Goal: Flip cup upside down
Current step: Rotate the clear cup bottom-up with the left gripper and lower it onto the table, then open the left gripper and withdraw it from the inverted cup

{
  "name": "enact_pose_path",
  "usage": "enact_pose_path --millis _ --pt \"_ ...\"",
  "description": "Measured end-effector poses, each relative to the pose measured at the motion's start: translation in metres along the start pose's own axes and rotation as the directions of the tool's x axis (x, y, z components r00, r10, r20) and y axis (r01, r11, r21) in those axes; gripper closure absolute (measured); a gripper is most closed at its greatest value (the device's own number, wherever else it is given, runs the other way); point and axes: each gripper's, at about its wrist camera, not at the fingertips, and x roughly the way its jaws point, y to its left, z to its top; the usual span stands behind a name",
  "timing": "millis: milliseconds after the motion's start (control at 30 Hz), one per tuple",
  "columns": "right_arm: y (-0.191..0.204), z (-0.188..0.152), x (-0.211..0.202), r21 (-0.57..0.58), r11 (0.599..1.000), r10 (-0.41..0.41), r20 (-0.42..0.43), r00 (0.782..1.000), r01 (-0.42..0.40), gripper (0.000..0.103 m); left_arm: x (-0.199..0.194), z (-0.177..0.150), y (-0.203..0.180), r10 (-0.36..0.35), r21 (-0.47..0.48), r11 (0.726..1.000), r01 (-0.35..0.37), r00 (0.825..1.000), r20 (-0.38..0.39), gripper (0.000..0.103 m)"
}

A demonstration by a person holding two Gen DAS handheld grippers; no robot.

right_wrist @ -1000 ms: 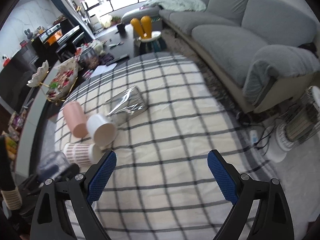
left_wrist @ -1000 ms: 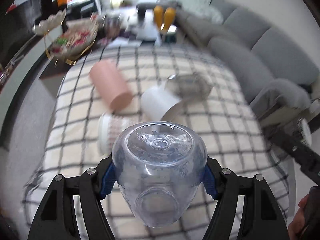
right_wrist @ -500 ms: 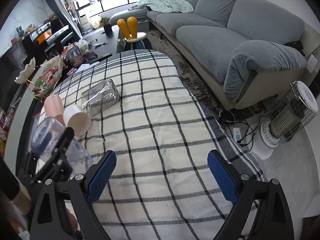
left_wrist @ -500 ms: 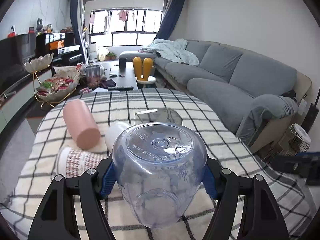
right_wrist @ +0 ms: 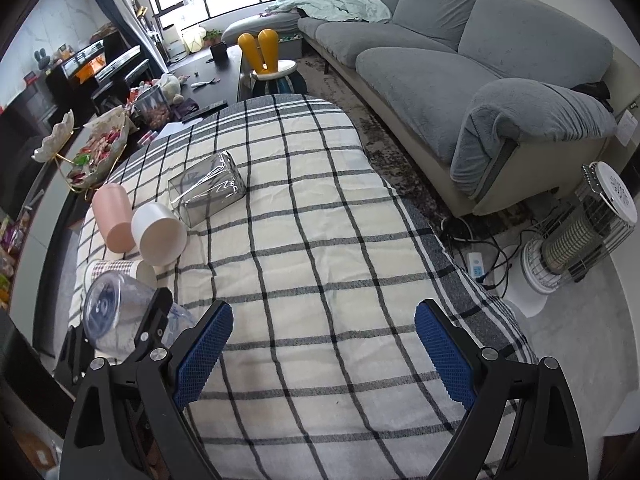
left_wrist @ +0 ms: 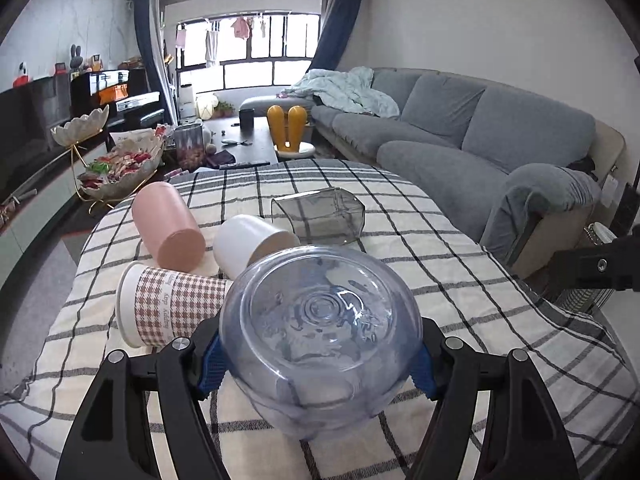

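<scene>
My left gripper (left_wrist: pixel 318 364) is shut on a clear bluish plastic cup (left_wrist: pixel 320 336), its base facing up and toward the camera, held above the checked tablecloth (left_wrist: pixel 440 280). The same cup (right_wrist: pixel 108 312) shows in the right wrist view at the left, between the left gripper's black fingers (right_wrist: pixel 154 320). My right gripper (right_wrist: pixel 324 356) is open and empty above the near part of the table.
On the cloth lie a pink cup (left_wrist: pixel 166 226), a white cup (left_wrist: pixel 250 244), a houndstooth paper cup (left_wrist: pixel 168 306) and a clear square glass (left_wrist: pixel 320 216), all on their sides. A grey sofa (left_wrist: pixel 480 140) stands right; a heater (right_wrist: pixel 580 232) on the floor.
The left gripper with the cup has tilted up and lowered toward the table; the cup base now faces more upward. The right gripper stays open, drifting slightly.
</scene>
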Motion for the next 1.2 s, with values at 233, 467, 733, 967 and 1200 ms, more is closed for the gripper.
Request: enact_pose_path --millis 233,467,733,967,1200 --pt "0.002 0.001 -0.008 0.000 1.000 0.005 0.010 1.000 -0.005 0.010 -0.010 0.001 0.000 0.006 -0.005 1.000 -0.006 1.000 0.008 0.019" --pt "0.012 0.002 -0.039 -0.038 0.999 -0.008 0.107 0.994 0.012 0.010 -0.043 0.015 0.004 -0.010 -0.020 1.000 0.010 1.000 0.006 0.014" --pt "0.034 0.003 -0.054 -0.074 0.997 0.038 0.159 0.987 -0.027 0.010 -0.085 0.039 0.034 0.055 -0.090 0.994 -0.057 0.998 -0.030 0.009" --pt "0.059 -0.001 -0.069 -0.114 0.991 0.085 0.202 0.976 -0.063 0.010 -0.105 0.044 0.072 0.159 -0.179 0.967 -0.181 0.979 -0.129 0.009" --pt "0.087 -0.014 -0.085 -0.177 0.984 0.078 0.294 0.953 -0.026 0.008 -0.129 0.042 0.090 0.216 -0.209 0.949 -0.238 0.969 -0.120 0.009"
